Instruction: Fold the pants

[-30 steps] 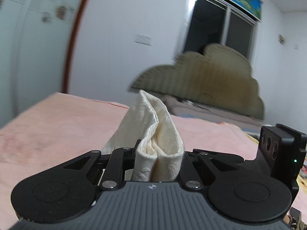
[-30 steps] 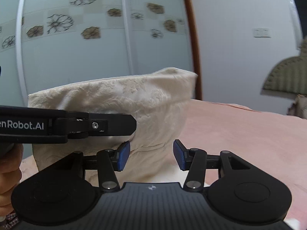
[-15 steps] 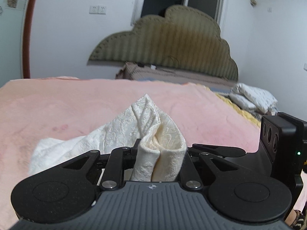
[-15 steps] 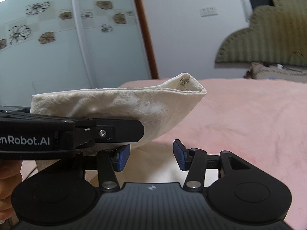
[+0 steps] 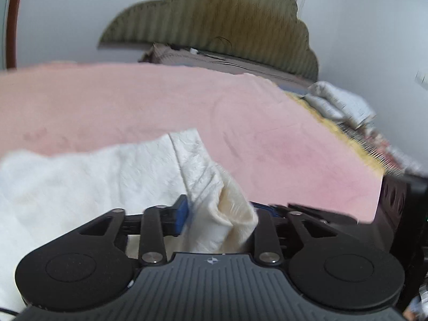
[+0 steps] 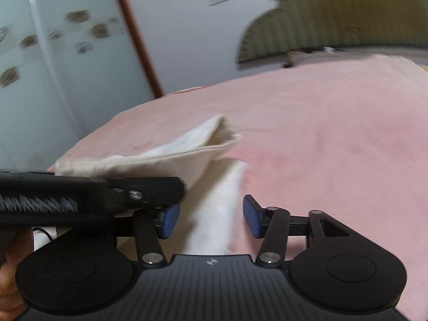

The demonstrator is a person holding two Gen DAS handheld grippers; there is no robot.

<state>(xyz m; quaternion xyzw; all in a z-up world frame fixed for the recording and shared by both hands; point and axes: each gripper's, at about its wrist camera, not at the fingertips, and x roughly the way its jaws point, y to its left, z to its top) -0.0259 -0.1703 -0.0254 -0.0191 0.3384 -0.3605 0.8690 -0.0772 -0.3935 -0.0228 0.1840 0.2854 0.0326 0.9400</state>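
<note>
Lettering on the left gripper (image 6: 88,203) is blurred beyond reading

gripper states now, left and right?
Left gripper: jaws opening, cream textured fabric pants bunched between them.
Right gripper: jaws opening, gripping nothing.

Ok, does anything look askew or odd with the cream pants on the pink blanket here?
Nothing damaged. The cream textured pants lie on the pink fleece blanket, but one bunched fold sits between the opening left gripper jaws, and the far corner gapes.
</note>
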